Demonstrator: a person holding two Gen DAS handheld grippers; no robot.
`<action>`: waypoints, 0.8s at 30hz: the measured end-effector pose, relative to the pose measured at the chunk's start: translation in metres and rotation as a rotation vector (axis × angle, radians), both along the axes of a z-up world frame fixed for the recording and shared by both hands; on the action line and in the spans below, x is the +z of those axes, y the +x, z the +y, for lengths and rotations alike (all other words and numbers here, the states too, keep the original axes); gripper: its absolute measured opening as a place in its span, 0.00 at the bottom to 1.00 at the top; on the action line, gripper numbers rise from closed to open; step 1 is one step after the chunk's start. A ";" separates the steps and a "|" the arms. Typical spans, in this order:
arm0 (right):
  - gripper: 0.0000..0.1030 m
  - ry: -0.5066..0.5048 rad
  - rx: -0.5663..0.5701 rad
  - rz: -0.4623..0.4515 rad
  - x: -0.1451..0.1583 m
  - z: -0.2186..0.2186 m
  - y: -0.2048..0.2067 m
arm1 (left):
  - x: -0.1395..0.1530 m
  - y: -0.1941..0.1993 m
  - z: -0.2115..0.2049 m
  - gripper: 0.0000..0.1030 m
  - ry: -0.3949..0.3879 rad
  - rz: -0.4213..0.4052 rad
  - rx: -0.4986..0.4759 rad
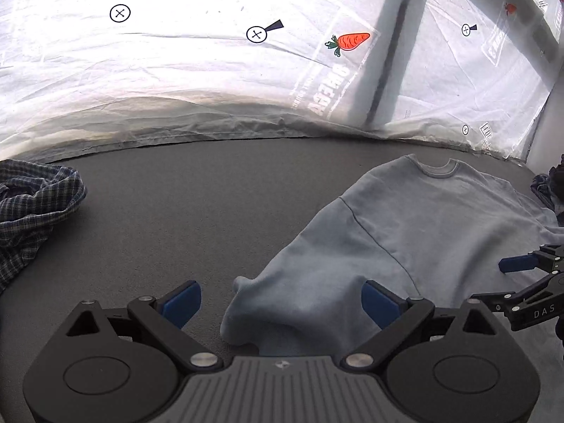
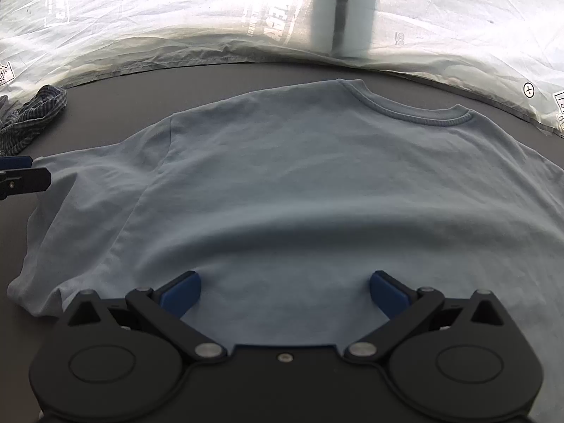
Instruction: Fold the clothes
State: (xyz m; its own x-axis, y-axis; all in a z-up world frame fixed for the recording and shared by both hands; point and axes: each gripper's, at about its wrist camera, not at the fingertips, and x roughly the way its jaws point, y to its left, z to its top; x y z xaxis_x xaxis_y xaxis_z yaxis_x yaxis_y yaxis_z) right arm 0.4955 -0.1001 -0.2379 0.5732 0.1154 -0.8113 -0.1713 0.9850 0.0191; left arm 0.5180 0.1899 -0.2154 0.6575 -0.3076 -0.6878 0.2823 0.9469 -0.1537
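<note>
A light blue T-shirt lies spread flat on the dark grey table, its collar toward the far edge. In the left wrist view the T-shirt shows with its left sleeve bunched up between my open fingers. My left gripper is open around that sleeve end, not closed on it. My right gripper is open over the shirt's lower body, jaws wide apart. The right gripper also shows in the left wrist view, and a finger of the left gripper shows at the left edge of the right wrist view.
A crumpled blue plaid garment lies at the table's left; it also shows in the right wrist view. More dark clothing sits at the far right. A white printed sheet hangs behind the table's far edge.
</note>
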 end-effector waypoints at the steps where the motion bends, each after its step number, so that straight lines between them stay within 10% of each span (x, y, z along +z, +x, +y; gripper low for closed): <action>1: 1.00 0.000 0.000 -0.004 0.000 0.000 -0.001 | -0.002 0.003 0.001 0.93 -0.016 0.012 -0.004; 12: 1.00 0.005 0.009 -0.023 -0.002 -0.001 -0.004 | -0.012 0.012 0.004 0.57 -0.121 0.116 0.100; 16: 1.00 0.006 0.009 -0.027 -0.002 -0.001 -0.005 | -0.010 0.013 0.009 0.10 -0.163 0.187 0.120; 24: 1.00 0.023 -0.004 0.006 0.001 -0.004 0.000 | 0.021 0.012 0.015 0.11 -0.237 0.223 0.225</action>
State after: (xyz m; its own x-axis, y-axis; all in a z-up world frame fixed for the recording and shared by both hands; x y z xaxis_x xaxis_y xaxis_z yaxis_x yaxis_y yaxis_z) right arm 0.4953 -0.1041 -0.2368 0.5688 0.1318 -0.8118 -0.1675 0.9850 0.0425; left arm 0.5302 0.2053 -0.1941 0.5695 -0.3401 -0.7483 0.0067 0.9123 -0.4095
